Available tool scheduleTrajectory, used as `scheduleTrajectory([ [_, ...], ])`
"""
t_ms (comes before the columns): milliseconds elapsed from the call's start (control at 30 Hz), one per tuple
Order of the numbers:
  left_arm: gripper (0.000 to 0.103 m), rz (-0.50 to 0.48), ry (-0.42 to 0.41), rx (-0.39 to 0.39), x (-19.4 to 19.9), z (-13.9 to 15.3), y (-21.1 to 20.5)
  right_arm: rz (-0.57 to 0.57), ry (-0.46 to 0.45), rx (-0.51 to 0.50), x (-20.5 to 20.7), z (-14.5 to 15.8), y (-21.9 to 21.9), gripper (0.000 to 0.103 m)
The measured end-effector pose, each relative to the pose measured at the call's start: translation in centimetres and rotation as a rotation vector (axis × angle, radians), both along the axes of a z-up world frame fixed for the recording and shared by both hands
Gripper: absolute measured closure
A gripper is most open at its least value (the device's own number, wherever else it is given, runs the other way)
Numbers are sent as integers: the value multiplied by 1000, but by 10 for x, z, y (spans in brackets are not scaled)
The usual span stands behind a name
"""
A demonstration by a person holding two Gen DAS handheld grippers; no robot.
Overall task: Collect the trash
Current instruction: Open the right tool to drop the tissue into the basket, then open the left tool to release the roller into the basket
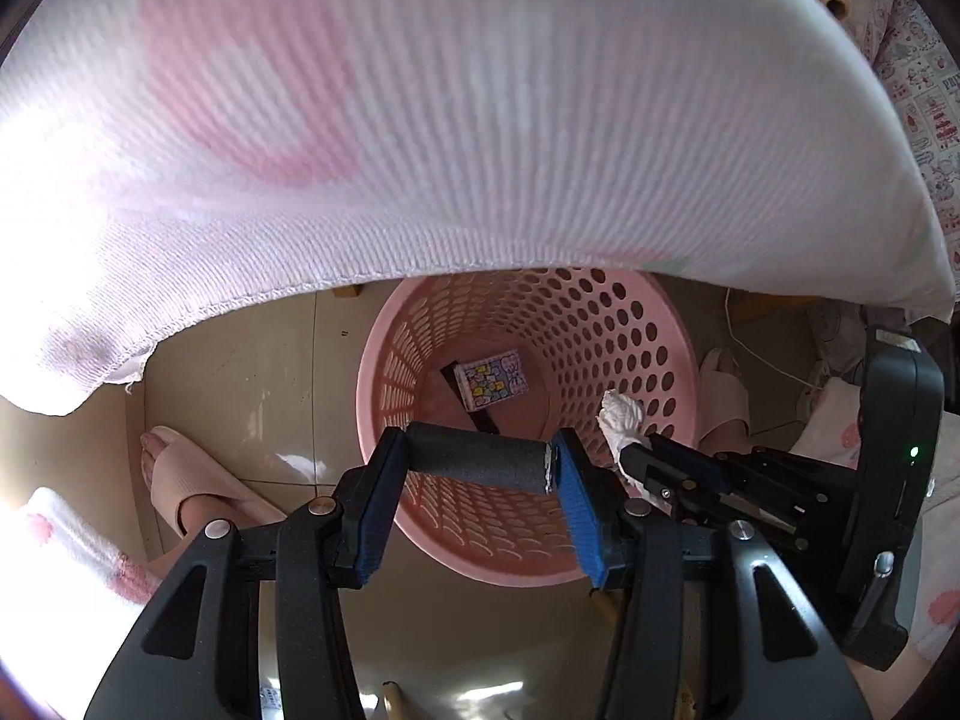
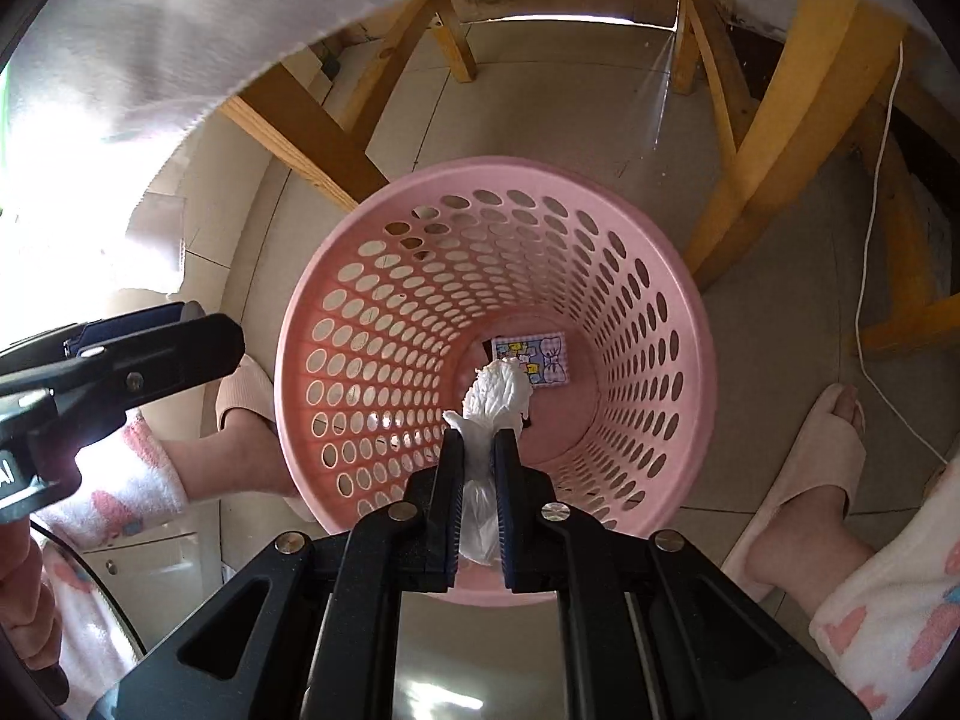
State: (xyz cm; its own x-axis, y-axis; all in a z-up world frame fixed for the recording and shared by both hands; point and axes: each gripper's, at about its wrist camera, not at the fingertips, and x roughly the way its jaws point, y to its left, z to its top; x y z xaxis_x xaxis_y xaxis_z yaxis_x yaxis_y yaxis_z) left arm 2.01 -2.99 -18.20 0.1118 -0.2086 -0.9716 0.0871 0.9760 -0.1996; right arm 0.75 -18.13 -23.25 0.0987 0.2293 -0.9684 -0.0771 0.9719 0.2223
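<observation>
A pink perforated basket (image 1: 672, 360) (image 2: 690, 324) stands on the tiled floor below both grippers. A small colourful printed pack (image 1: 489, 381) (image 2: 531, 357) lies on its bottom beside a dark strip. My left gripper (image 1: 480, 459) is shut on a dark grey cylinder (image 1: 477, 461), held crosswise over the basket mouth. My right gripper (image 2: 480, 441) (image 1: 636, 456) is shut on a crumpled white tissue (image 2: 495, 399) (image 1: 621, 417), held over the basket's near side. The left gripper shows at the left edge of the right wrist view (image 2: 150, 354).
A white and pink cloth (image 1: 420, 120) (image 2: 150, 30) hangs over the top. Wooden legs (image 2: 780, 120) stand behind the basket. The person's slippered feet (image 1: 180, 480) (image 2: 810, 468) flank it. A white cable (image 2: 870, 240) runs along the right.
</observation>
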Motion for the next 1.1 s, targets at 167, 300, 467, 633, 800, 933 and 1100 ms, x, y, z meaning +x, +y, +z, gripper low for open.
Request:
scheduleTrajectory([
  [167,55,12,58,-9,-2,-22,3,-22,34,-22,-1,-12,-5,91],
  [300,55,-9,30,-14,2,-28,-4,-27,42,-26,0,-15,-6,87],
  [467,55,10,46,-35,9,-43,-6,-77,53,-11,2,-17,-16,87],
  [633,55,15,53,-61,12,-54,-8,-79,49,-13,3,-13,-18,87],
  [800,48,5,73,-26,10,-59,-12,-96,46,-21,2,-10,-22,75],
  [933,39,7,63,-27,9,-56,-11,-102,48,-25,2,-11,-26,74],
  [1100,28,21,31,-18,8,-44,-9,-101,34,-43,0,-8,-27,52],
])
